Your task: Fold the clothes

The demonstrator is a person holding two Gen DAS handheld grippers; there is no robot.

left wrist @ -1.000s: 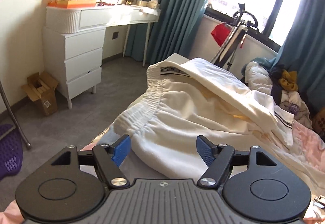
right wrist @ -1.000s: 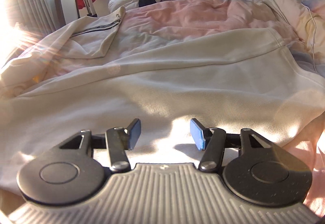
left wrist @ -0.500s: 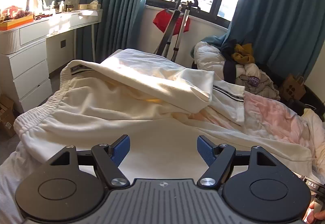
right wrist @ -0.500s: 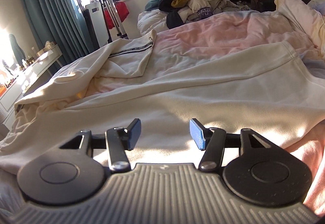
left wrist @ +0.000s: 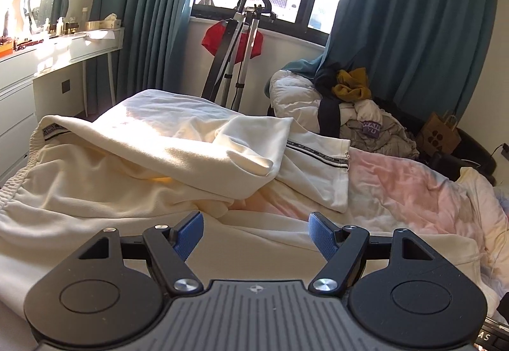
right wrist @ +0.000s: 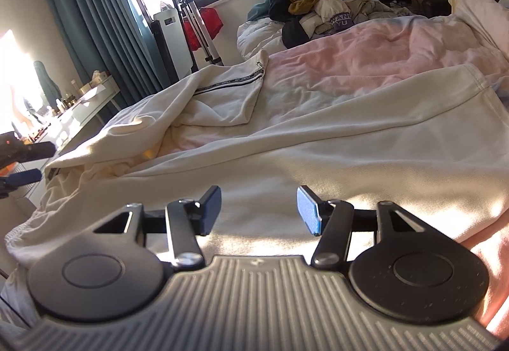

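Observation:
Cream-white trousers [left wrist: 105, 188] lie spread on the pink bed cover [left wrist: 413, 188]. One leg is folded back over itself, its black-striped cuff [left wrist: 318, 157] toward the bed's middle. In the right wrist view the same trousers [right wrist: 318, 144] stretch across the bed, with the striped cuff [right wrist: 235, 80] at the far side. My left gripper [left wrist: 256, 235] is open and empty, just above the cloth near the elastic waistband [left wrist: 9, 188]. My right gripper [right wrist: 259, 206] is open and empty over the flat leg.
A heap of other clothes [left wrist: 356, 109] lies at the bed's far end by teal curtains [left wrist: 407, 32]. A folded metal stand with a red item [left wrist: 235, 42] stands under the window. A white dresser [left wrist: 51, 64] is on the left, a paper bag [left wrist: 440, 134] far right.
Both views have swung from the floor and waistband side toward the window and the bed's far end. Both grippers stay open and empty over the trousers.

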